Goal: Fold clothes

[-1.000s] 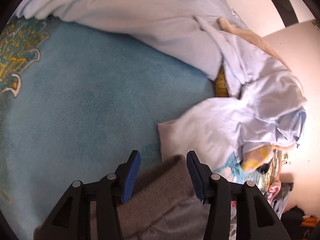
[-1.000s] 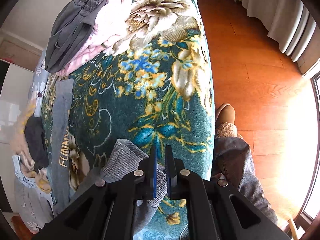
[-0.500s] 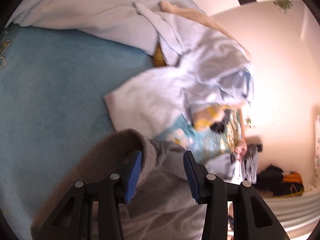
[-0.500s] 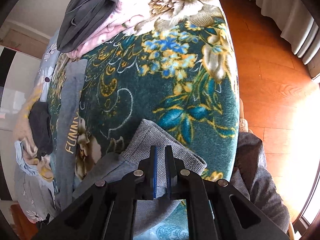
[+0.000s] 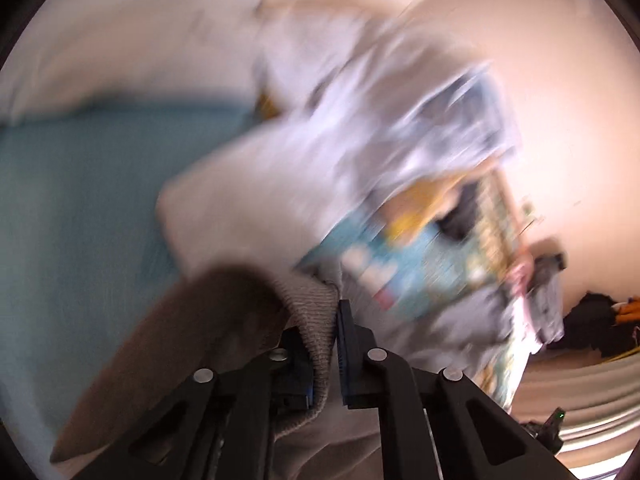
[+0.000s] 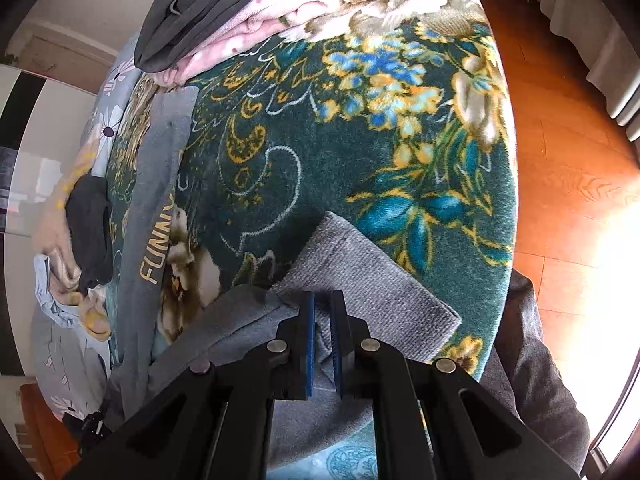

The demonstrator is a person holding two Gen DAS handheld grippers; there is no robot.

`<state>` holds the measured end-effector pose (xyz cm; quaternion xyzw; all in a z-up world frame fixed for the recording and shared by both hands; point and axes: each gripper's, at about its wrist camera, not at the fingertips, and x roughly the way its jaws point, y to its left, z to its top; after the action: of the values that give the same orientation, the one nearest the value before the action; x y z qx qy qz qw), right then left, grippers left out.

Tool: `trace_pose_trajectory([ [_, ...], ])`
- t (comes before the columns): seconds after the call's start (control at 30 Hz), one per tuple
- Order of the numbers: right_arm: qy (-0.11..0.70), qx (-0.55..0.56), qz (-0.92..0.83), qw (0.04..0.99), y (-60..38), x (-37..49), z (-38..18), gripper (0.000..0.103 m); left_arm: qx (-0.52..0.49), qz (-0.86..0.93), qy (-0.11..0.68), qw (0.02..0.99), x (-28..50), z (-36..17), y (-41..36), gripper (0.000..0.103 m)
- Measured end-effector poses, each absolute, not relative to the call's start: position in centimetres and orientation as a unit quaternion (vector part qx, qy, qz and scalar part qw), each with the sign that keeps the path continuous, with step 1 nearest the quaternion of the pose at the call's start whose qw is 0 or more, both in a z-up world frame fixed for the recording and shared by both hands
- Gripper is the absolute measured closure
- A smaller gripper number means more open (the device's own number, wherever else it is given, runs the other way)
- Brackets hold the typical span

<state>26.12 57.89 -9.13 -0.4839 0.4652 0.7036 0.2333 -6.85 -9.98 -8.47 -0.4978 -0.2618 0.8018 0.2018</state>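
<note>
A grey sweatshirt lies on the flowered dark green blanket [image 6: 340, 152] of a bed. My right gripper [image 6: 323, 312] is shut on its ribbed hem [image 6: 368, 280], which lies flat near the bed's edge. My left gripper [image 5: 324, 340] is shut on another ribbed edge of the grey sweatshirt [image 5: 312, 300]; the cloth drapes down to the left. The left wrist view is blurred by motion.
A long grey garment with yellow letters [image 6: 156, 200] lies on the left of the blanket. Folded pink and dark grey clothes [image 6: 224, 12] are stacked at the far end. A heap of pale blue cloth [image 5: 360, 120] lies beyond my left gripper. The wooden floor [image 6: 568, 128] is on the right.
My left gripper has shut on the sweatshirt's ribbed edge and swung quickly. My right gripper has stayed shut and drawn the hem further onto the blanket.
</note>
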Motion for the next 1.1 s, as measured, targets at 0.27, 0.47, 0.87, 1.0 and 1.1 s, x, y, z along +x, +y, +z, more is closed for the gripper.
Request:
trace_pose_trajectory([
  [0.27,0.484,-0.455,0.728,0.171,58.7,20.1,-8.9,0.096,-0.490,0.816,-0.308,0.003,-10.8,-9.2,-18.1,0.095],
  [0.47,0.519,-0.416,0.736,0.125,60.2,13.5,-9.2,0.067,-0.498,0.792,-0.351,-0.035,-9.6,-11.2,-18.5,0.095],
  [0.87,0.686,-0.346,0.629,0.121,60.6,5.1,-15.6,0.066,-0.500,0.786,-0.361,-0.036,-7.5,-9.7,-17.8,0.095],
  [1.0,0.698,-0.328,0.625,0.120,61.1,4.0,-15.5,0.091,-0.491,0.783,-0.381,-0.035,-6.6,-9.5,-18.0,0.095],
  [1.1,0.656,-0.319,0.675,0.113,62.2,3.8,-12.4,0.093,-0.474,0.789,-0.391,-0.022,-6.3,-8.6,-18.0,0.095],
])
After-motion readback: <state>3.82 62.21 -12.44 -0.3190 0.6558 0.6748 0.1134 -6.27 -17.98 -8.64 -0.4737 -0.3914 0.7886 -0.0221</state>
